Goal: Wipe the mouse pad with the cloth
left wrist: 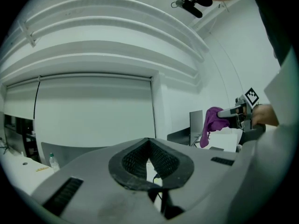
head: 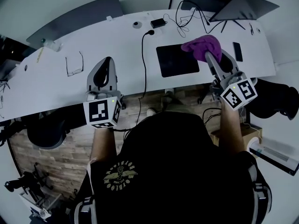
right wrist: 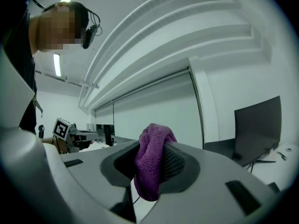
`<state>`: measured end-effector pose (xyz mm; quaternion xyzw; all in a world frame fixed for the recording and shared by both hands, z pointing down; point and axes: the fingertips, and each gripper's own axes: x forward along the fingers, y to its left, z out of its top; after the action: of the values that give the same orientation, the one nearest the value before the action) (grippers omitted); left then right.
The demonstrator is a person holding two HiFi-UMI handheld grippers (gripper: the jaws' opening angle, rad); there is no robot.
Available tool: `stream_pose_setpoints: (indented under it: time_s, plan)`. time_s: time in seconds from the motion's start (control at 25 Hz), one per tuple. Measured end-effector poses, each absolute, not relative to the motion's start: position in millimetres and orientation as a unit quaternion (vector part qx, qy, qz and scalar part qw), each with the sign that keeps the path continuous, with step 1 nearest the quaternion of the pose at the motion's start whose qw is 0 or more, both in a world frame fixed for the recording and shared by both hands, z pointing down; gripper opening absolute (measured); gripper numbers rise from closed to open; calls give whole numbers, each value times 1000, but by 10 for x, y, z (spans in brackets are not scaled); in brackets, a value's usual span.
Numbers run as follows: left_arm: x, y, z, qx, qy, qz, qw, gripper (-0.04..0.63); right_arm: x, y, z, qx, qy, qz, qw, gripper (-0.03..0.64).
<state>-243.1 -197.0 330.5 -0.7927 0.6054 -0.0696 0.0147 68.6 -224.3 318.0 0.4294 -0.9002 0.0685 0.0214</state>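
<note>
A black mouse pad [head: 176,59] lies on the white desk [head: 117,55], right of centre. My right gripper [head: 209,55] is shut on a purple cloth [head: 203,47], held in the air above the pad's right edge. In the right gripper view the cloth [right wrist: 150,164] hangs bunched between the jaws, which point up and away from the desk. My left gripper [head: 106,63] is raised over the desk's near left part, shut, with nothing in it. Its view shows the closed jaws [left wrist: 148,143] and the purple cloth [left wrist: 212,122] at the far right.
Glasses [head: 74,64] lie at the desk's left. A black cable [head: 144,64] runs across the middle to a charger [head: 158,22]. A laptop [head: 243,6], tangled cables [head: 189,17] and a phone [head: 237,51] sit at the back right. Chairs stand behind the desk.
</note>
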Motion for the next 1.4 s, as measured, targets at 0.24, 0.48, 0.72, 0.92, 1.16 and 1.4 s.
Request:
stream_pose_setpoints:
  time_s: [0.24,0.48,0.72,0.92,1.16,1.4]
  plan:
    - [-2382,-2160,3376,-782,618,-78,7,3,611,-2580,3294,404,-911,80,27,98]
    - [-2307,-2366,3505,-778,621,-93,0,3,539,-2889,3586,383,-917,100,36,98]
    - [-2203,-2558,3615,-773,626,-96,-14,3,434,-3167,4194,358,-923,128,62,98]
    - [-2140,-2734,3703,-774,626,-95,-19,3,244,-3296,4828,328,-926,162,98,98]
    - [-1992,-2909,3908,-780,617,-101,-28,3,71,-3375,5522,312,-921,194,132,98]
    - [-1981,-2867,4015,-771,622,-130,-40,3,-187,-3391,6190,276,-918,222,179,98]
